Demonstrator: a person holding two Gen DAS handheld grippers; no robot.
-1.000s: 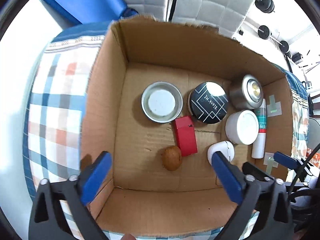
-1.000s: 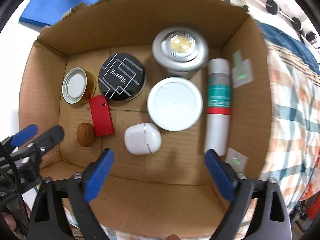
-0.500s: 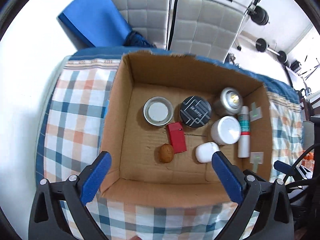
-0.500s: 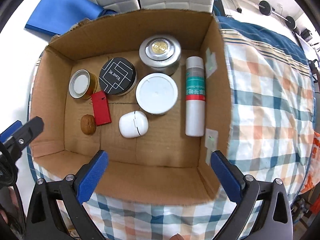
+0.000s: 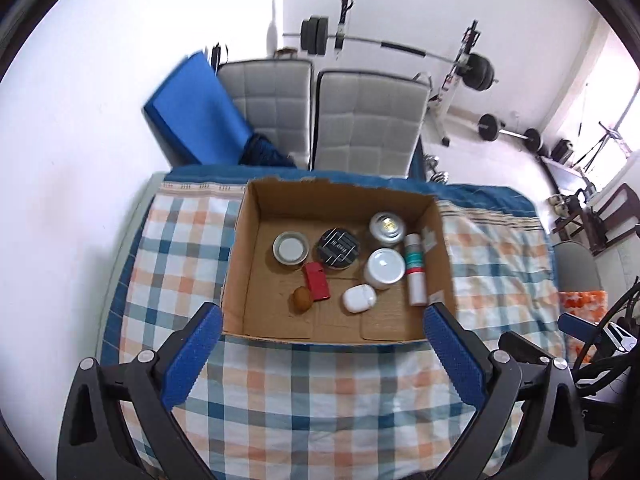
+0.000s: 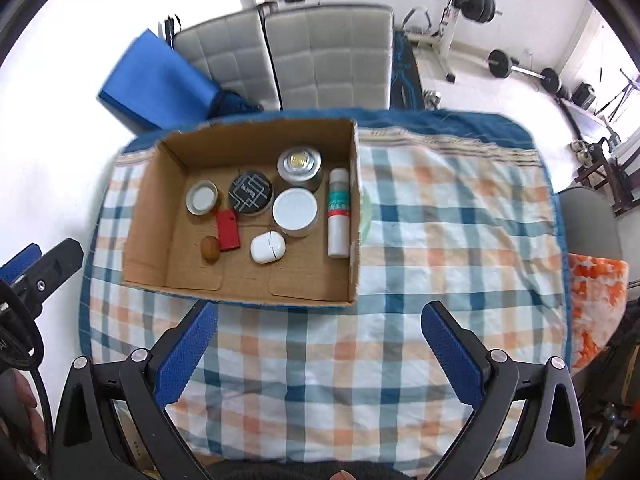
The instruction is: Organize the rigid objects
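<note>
An open cardboard box stands on a checked cloth. In it lie a small tin with a white lid, a black round tin, a silver can, a white-lidded jar, a white tube, a red box, a walnut and a white case. My left gripper is open and empty, well back above the cloth in front of the box. My right gripper is open and empty too, also in front of the box.
The checked cloth covers the table to the right of the box. Two grey padded chairs and a blue mat stand behind the table. Barbells lie on the floor at the back right. An orange patterned cloth is at the right.
Both grippers have pulled up and back from just over the box, so the whole table now shows. The objects in the box have not moved. Both stay open.
</note>
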